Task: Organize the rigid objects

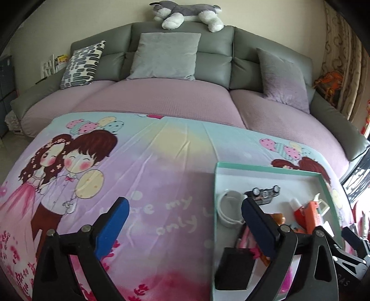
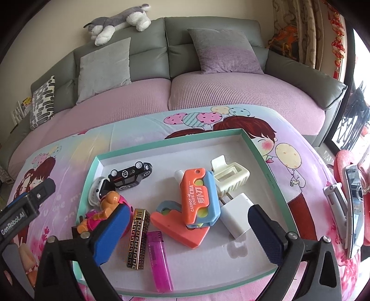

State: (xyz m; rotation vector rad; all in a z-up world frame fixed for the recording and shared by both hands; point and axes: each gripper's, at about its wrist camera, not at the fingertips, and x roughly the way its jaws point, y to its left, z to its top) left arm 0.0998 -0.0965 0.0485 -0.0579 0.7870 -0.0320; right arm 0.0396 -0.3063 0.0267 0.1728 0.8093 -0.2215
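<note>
A teal-rimmed white tray (image 2: 254, 148) lies on the cartoon blanket and holds several small objects: a black toy car (image 2: 130, 174), an orange and blue carrot-knife toy (image 2: 198, 196), a white hair clip (image 2: 231, 176), a white charger (image 2: 235, 214), a gold-patterned lighter (image 2: 138, 238), a pink lighter (image 2: 159, 261) and an orange and pink figure (image 2: 104, 208). My right gripper (image 2: 187, 233) is open and empty above the tray's near half. My left gripper (image 1: 182, 229) is open and empty over the blanket, left of the tray (image 1: 266, 167).
A grey sofa (image 1: 180, 67) with cushions and a plush dog (image 1: 185, 14) stands behind the blanket. A phone (image 2: 353, 208) and other items lie to the right of the tray. The left gripper's body (image 2: 23, 208) shows at the left edge of the right wrist view.
</note>
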